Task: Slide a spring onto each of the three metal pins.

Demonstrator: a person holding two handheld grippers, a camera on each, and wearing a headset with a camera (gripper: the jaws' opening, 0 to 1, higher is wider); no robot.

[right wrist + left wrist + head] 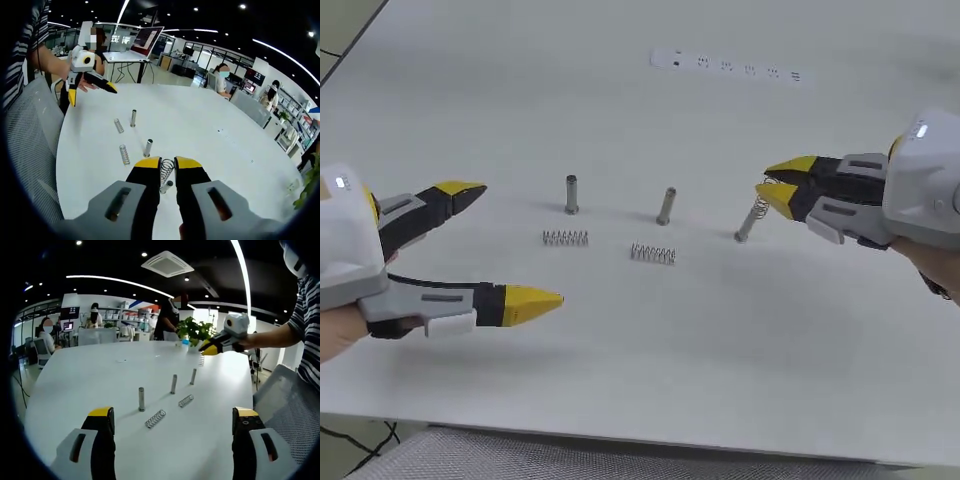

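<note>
Spring is being clamped between the jaws of the right gripper, its lower end meeting the top of the leaning rightmost pin. One loose spring is lying just in front of the left pin, and a second loose spring just in front of the middle pin. The left gripper is hovering over the white table with jaws wide apart, gripping nothing. A power strip is lying at the far side.

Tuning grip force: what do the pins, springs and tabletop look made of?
Short upright grey pins: likely steel, dull satin sheen. Small coiled wire springs: bright metal wire, probably steel; glinting coils. White tabletop: matte, soft shadows; laminate or painted, can't tell.
</note>
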